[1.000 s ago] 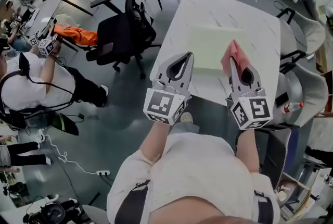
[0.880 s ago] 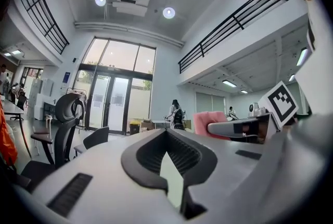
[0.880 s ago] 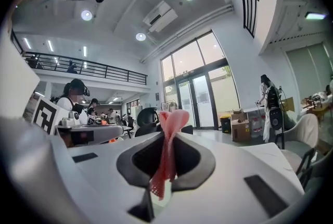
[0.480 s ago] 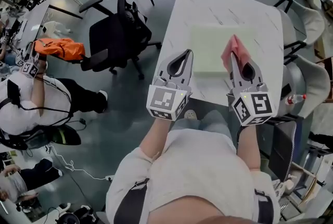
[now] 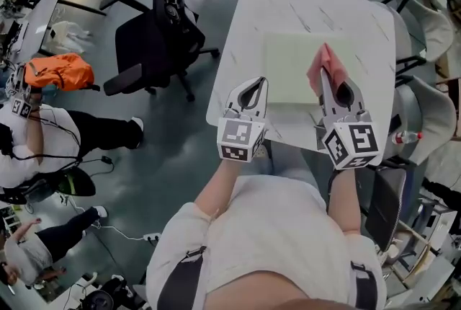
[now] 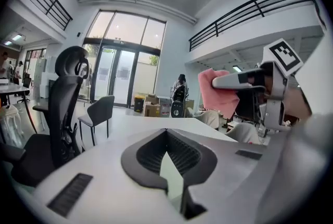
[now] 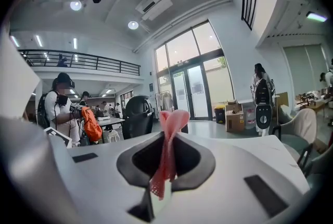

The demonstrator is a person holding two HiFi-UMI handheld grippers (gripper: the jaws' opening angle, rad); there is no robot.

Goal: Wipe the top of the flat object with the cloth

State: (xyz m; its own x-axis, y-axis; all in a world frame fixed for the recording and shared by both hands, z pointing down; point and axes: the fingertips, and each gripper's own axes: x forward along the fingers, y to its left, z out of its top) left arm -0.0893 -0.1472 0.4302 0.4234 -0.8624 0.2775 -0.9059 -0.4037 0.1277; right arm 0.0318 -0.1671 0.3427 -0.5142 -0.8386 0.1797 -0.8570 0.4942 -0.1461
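The right gripper (image 5: 328,79) is clenched on the pink cloth (image 5: 321,63), pinching only a thin fold, with most of the fabric bunched beyond the jaw tips. It hangs over the near right part of the pale green mat (image 5: 288,63), which lies flat on the white table (image 5: 238,27); I cannot tell whether the cloth touches the mat. With so narrow a pinch, dragging could tug the cloth free, or the hard tips could scrape the mat. The left gripper (image 5: 258,82), closed on nothing, hovers at the mat's near left corner. Nothing pins the mat, so it may slide under a wipe.
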